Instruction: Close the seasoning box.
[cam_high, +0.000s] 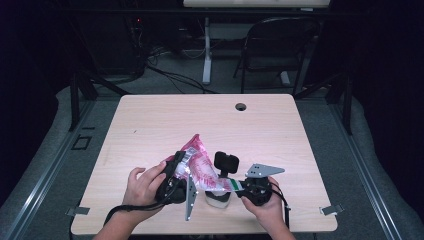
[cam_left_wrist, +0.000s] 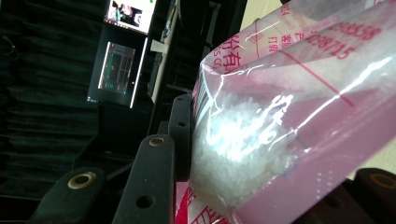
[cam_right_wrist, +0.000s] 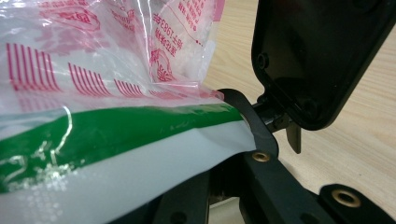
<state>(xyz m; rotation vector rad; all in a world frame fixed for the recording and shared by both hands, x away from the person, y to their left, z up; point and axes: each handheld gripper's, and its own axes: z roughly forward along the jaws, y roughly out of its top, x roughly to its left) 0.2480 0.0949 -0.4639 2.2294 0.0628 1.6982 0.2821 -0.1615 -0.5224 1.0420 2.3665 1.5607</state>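
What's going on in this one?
A person holds a pink-printed plastic bag of white granules between two handheld grippers above the table. The left gripper clamps the full part of the bag; the right gripper pinches its green-striped edge. A white bowl sits right below.

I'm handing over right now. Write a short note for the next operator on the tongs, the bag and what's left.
Left tongs: clamped on the granule-filled end of the pink bag, held above the table.
Right tongs: shut on the bag's green-striped edge.
Cup: white, on the table below the bag, beside a black stand.
Done: bag lifted between both tongs.
Left: probably opening the bag and pouring into the cup; no opening visible yet.
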